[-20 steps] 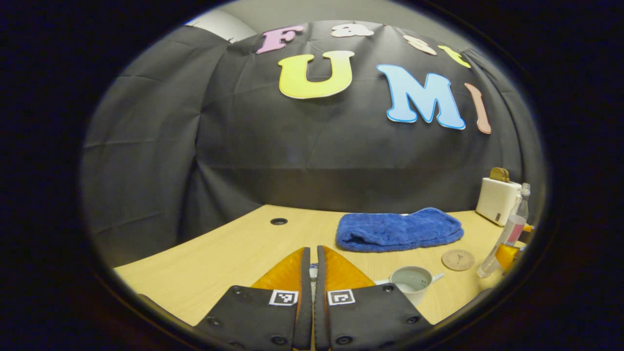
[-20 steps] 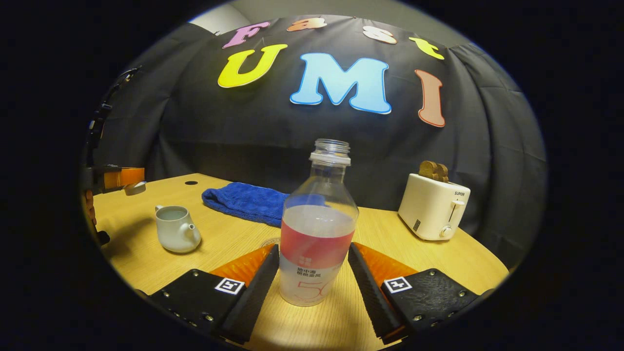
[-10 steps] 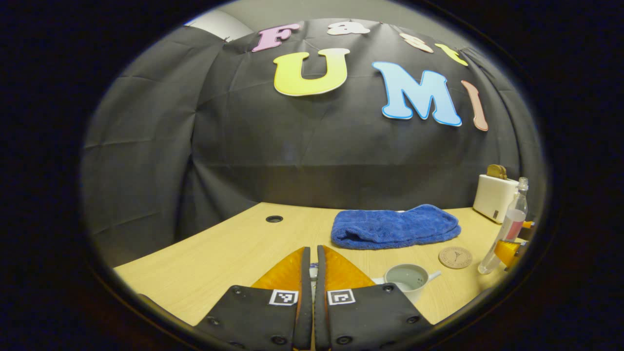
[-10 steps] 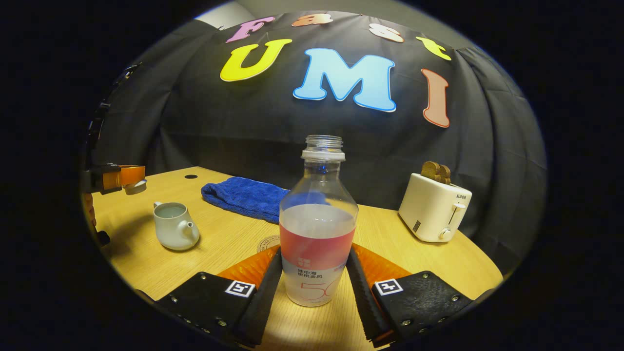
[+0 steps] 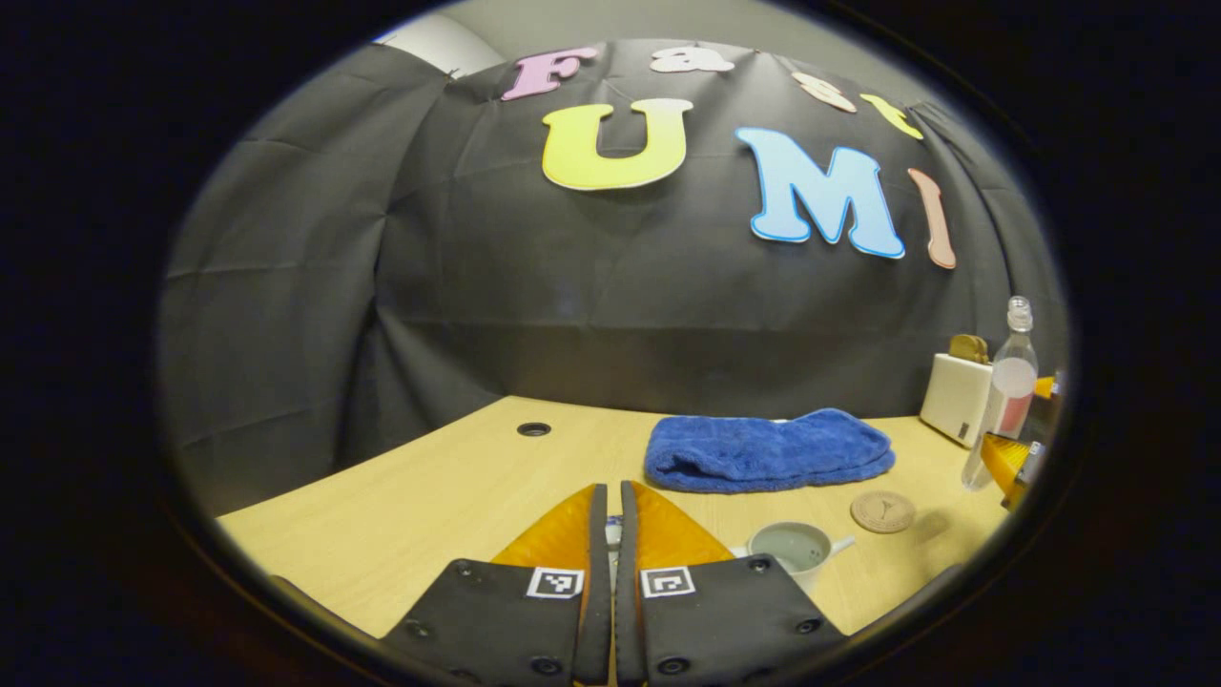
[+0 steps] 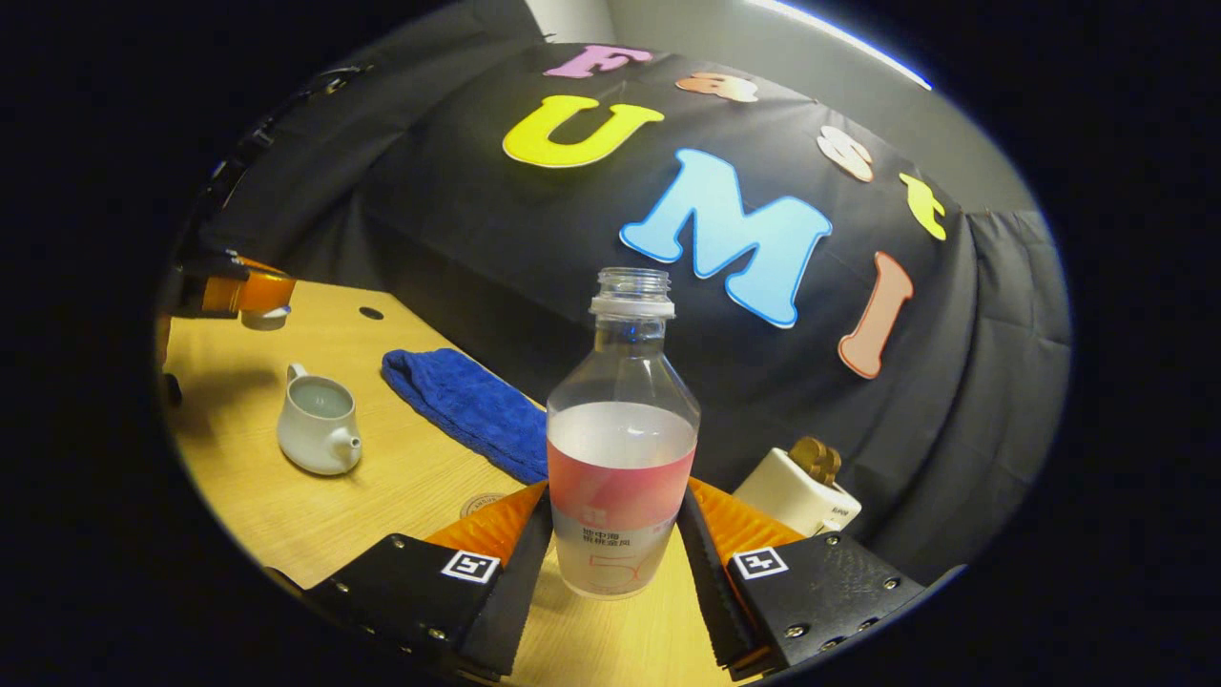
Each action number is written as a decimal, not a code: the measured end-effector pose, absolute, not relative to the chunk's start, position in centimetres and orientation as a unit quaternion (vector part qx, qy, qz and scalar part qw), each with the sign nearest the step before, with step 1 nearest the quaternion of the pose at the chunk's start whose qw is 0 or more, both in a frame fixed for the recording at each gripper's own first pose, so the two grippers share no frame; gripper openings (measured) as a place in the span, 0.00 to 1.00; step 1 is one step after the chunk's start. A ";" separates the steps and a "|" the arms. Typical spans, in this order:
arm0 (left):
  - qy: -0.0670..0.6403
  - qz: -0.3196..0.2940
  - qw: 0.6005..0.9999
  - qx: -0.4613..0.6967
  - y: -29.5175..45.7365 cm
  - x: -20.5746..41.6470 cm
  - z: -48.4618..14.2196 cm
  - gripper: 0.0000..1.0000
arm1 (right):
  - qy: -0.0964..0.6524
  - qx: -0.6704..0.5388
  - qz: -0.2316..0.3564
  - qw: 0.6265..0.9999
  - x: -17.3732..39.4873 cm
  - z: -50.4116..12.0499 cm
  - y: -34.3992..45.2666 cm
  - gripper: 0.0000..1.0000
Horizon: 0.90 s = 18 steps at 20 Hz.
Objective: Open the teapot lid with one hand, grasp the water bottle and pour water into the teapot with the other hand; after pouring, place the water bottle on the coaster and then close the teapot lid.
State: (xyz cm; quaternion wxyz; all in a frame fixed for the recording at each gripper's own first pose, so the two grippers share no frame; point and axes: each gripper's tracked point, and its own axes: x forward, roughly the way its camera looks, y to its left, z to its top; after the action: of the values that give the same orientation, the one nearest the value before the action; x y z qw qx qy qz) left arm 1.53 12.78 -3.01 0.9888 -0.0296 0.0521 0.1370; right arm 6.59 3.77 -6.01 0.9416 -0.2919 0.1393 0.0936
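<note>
My right gripper (image 6: 615,496) is shut on the clear water bottle (image 6: 622,448), which has no cap, a red label and is about half full. In the left gripper view the bottle (image 5: 1011,382) hangs above the table at the far right. The white teapot (image 6: 318,431) stands with its top uncovered on the wooden table, left of the bottle. My left gripper (image 5: 611,489) is shut on the teapot lid (image 5: 612,528), a sliver of which shows between its fingers. In the right gripper view the lid (image 6: 264,319) hangs above and behind the teapot. The round coaster (image 5: 882,511) lies right of the teapot (image 5: 796,551).
A folded blue towel (image 5: 768,450) lies behind the teapot and coaster. A white toaster (image 6: 796,491) with bread in it stands at the back right. A cable hole (image 5: 533,429) sits in the table (image 5: 401,506) at the far left.
My right gripper closed on the bottle, lifted it off the table and rolled, so the room now looks tilted. The left gripper has hardly moved with the lid.
</note>
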 end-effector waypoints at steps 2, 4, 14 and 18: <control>0.051 0.136 0.989 -0.031 12.8 1.5 -3.0 0.08 | 0.134 -0.335 0.108 0.927 6.9 -6.1 4.4 0.74; 0.049 0.137 0.989 -0.033 13.0 1.4 -2.8 0.08 | 0.128 -0.377 0.121 0.909 7.1 -6.2 5.0 0.74; 0.052 0.148 0.987 -0.033 13.9 1.2 -2.9 0.08 | 0.066 -0.566 0.159 0.806 9.3 -6.3 8.5 0.74; 0.057 0.151 0.986 -0.039 14.4 1.2 -3.2 0.09 | 0.051 -0.607 0.188 0.770 9.6 -6.8 10.0 0.74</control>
State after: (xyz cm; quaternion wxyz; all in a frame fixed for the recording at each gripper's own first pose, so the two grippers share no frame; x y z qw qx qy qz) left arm 1.18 14.38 -3.21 0.9861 -0.0389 0.0574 0.1511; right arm 9.64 9.98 -6.85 0.7702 -0.6072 0.0511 0.1884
